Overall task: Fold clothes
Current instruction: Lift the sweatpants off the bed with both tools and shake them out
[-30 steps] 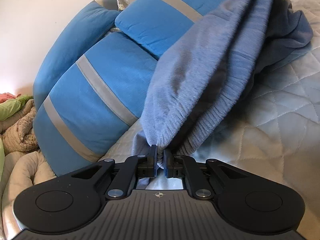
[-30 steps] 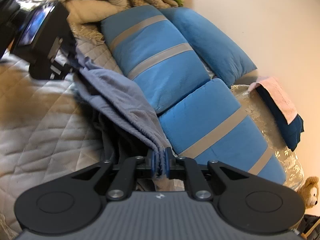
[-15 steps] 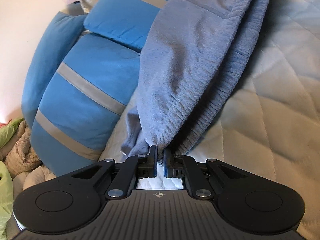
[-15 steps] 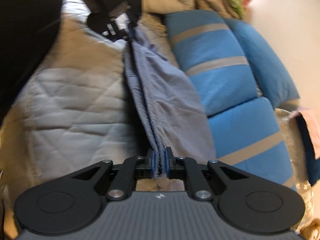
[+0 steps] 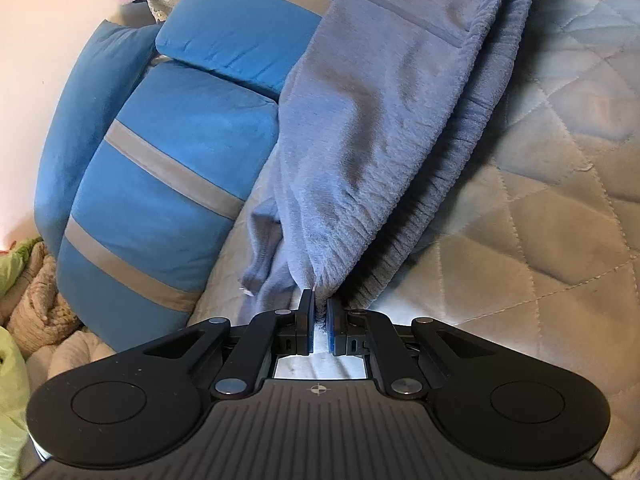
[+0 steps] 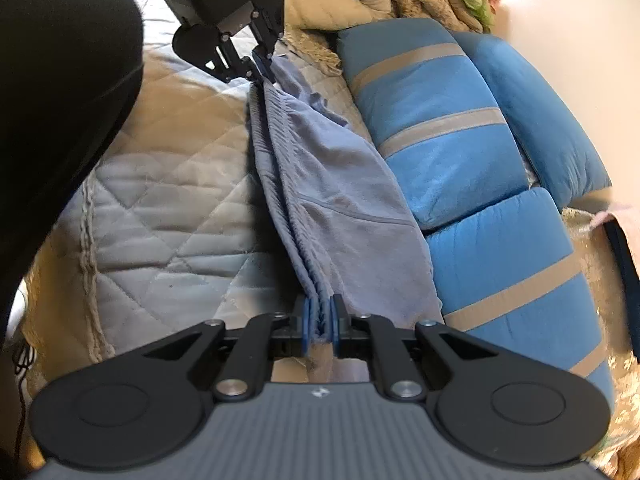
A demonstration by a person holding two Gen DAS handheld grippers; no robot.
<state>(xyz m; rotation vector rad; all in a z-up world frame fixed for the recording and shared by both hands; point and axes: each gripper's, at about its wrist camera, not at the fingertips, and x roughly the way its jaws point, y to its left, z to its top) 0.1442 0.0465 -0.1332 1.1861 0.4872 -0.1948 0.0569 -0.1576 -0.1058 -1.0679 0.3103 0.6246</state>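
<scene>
My left tool (image 5: 319,312) and right tool (image 6: 319,316) each clamp one end of the grey-blue fleece garment (image 6: 332,192), stretched above the quilted bed (image 6: 160,216).

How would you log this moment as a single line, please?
step: stretch | left gripper: shut on grey-blue garment | right gripper: shut on garment | over quilted bedspread

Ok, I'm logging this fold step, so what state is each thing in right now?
Grey-blue fleece garment: stretched between both grippers, hanging over the quilt.
Left gripper: shut on the garment's ribbed edge.
Right gripper: shut on the garment's other end.
Pale quilted bedspread: spread flat.
Blue grey-striped cushions: lined up beside the garment.
</scene>
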